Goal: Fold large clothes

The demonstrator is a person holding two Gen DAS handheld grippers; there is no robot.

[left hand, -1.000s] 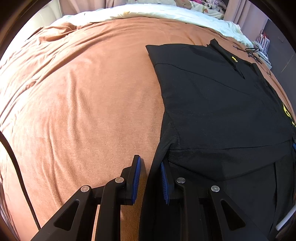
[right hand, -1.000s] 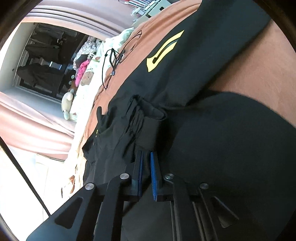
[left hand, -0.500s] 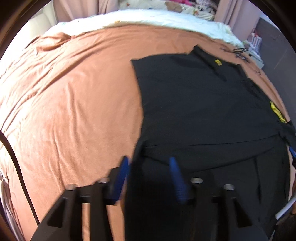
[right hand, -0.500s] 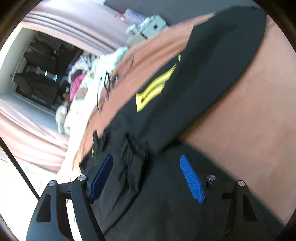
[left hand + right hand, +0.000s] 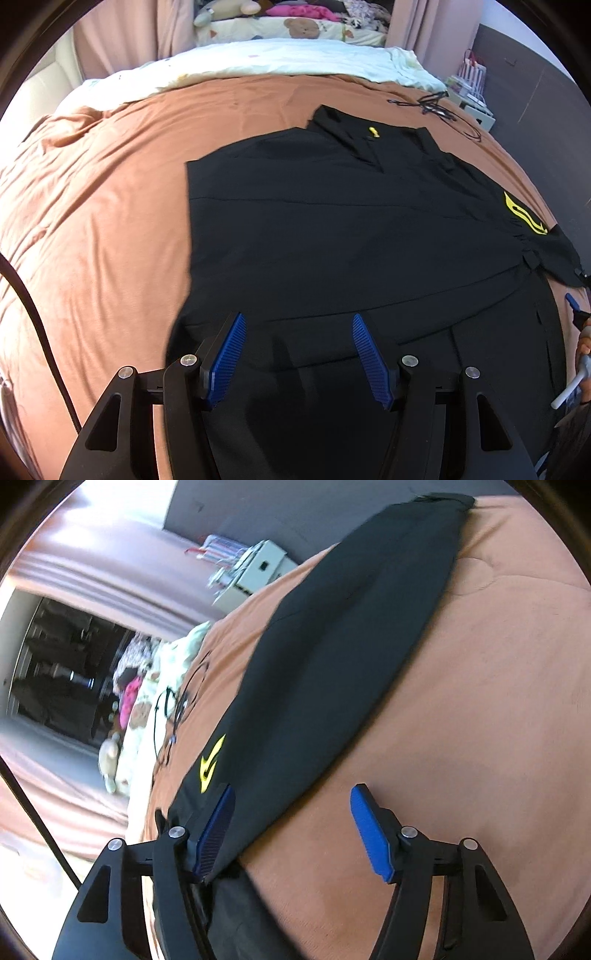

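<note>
The shirt (image 5: pixel 351 229) is black and lies spread on the orange bedspread (image 5: pixel 96 221), its lower part folded up over the body so a straight fold edge runs across near the bottom of the left wrist view. At the far left a black cable (image 5: pixel 33 317) curves down over the bedspread. The shirt's left edge runs straight, with bare orange cloth beside it. The left gripper (image 5: pixel 297 356) hovers above the folded-over part with its blue pads (image 5: pixel 227 360) spread wide, holding nothing. Further up, a small yellow tag (image 5: pixel 373 132) marks the collar, and a white quilt (image 5: pixel 258 62) with a bear pillow (image 5: pixel 299 27) lies beyond the bedspread. To the right, a yellow logo (image 5: pixel 524 218) sits where the sleeve stretches out, and thin wires (image 5: pixel 436 107) lie on the bedspread near the far corner. In the right wrist view the sleeve (image 5: pixel 332 664) runs diagonally across the bedspread (image 5: pixel 480 701), the logo (image 5: pixel 210 766) near its lower end. The right gripper (image 5: pixel 293 830) is open too, its left pad (image 5: pixel 216 829) over the sleeve edge, the other above bare bedspread, gripping nothing.
</note>
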